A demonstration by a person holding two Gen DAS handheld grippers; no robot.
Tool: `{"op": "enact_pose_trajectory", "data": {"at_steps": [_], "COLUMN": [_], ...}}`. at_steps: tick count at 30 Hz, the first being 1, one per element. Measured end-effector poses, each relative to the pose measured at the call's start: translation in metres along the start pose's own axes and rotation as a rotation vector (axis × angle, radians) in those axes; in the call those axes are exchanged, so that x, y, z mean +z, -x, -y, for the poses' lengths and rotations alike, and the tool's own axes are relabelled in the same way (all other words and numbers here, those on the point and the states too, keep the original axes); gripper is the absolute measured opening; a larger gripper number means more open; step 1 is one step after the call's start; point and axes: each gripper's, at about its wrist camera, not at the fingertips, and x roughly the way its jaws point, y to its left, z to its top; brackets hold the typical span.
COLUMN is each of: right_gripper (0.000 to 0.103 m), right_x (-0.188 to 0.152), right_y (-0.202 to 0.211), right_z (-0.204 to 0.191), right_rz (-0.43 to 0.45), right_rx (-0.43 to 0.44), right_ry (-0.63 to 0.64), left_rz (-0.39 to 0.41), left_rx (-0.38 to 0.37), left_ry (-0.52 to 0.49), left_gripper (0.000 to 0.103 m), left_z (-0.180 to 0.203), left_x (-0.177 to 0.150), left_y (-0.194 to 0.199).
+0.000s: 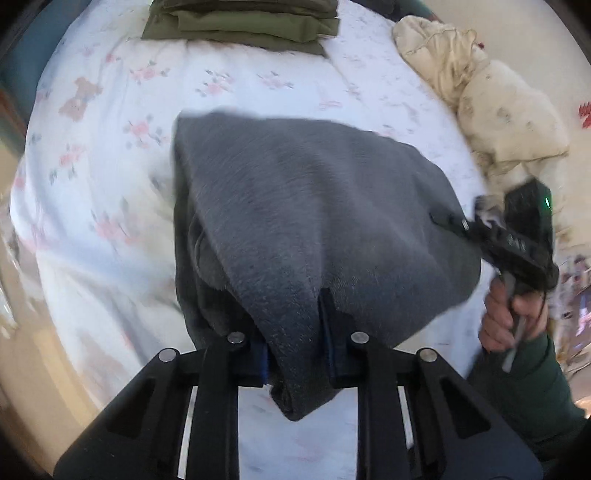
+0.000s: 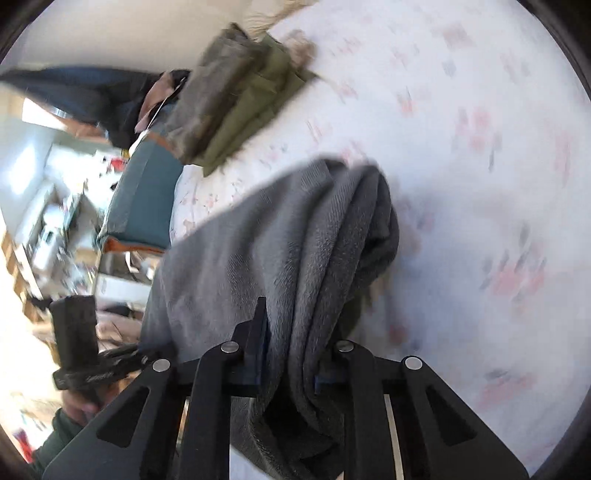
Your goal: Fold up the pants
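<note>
In the left wrist view, the floral bed sheet [image 1: 110,177] fills the left of the frame, with a folded olive garment [image 1: 240,22] lying at the top centre. At the lower centre the left gripper [image 1: 295,354] is clamped on a bunched edge of the grey pants [image 1: 314,206], which hang lifted above the bed and spread up and toward the right of the frame. At the right edge the right gripper [image 1: 461,223] points in toward the pants and meets their far corner, held by a hand [image 1: 513,317] in a dark green sleeve whose fingers wrap the handle from below; a cream bundle of bedding [image 1: 491,103] lies at the upper right. In the right wrist view, the left gripper's body [image 2: 79,343] shows at the lower left, its handle upright, beside the pants' edge. At the lower centre the right gripper [image 2: 291,354] is closed on thick folds of the pants [image 2: 295,240], which drape up to mid-frame over the sheet [image 2: 480,147].
</note>
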Motion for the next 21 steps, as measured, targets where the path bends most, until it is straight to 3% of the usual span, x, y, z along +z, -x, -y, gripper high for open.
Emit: {"op": "enact_pose_trajectory", "data": {"at_steps": [3,5,8,9,11,15,18,21], "right_gripper": [0.019,0.020,0.034,0.046,0.048,0.048,0.048,0.048], "right_x": [0.014,0.009,-0.020,-0.031,-0.047,-0.059,-0.063,-0.073], "right_y": [0.018,0.019,0.011,0.006,0.008,0.051,0.087,0.088], "right_z": [-0.008,-0.001,0.033,0.042,0.051,0.040,0.029,0.022], "right_rz": [-0.067,-0.135,-0.247,-0.286,-0.328,-0.236,-0.090,-0.063], "right_rx": [-0.029,-0.058,-0.115,-0.155,-0.219,-0.242,-0.253,-0.263], "right_ry": [0.050,0.046,-0.038,-0.058,-0.107,-0.069,-0.023,0.022], "left_rz": [-0.023,-0.023,-0.097,-0.110,-0.098,-0.014,0.047,0.051], "left_rx": [-0.037,0.011,0.077,0.085,0.102,0.135,0.082,0.040], "left_ry": [0.098,0.096,0.116,0.100,0.097,0.148,0.160,0.183], "left_gripper": [0.018,0.018,0.019,0.020,0.026,0.048,0.047,0.038], "left_z": [0.013,0.015,-0.003,-0.003,-0.003,-0.008,-0.002,0.002], "left_x": [-0.027,-0.042,-0.055,-0.057,-0.060,-0.072,-0.082,-0.094], "left_y": [-0.007,-0.020,-0.042,-0.044,-0.041,-0.009,0.006,0.005]}}
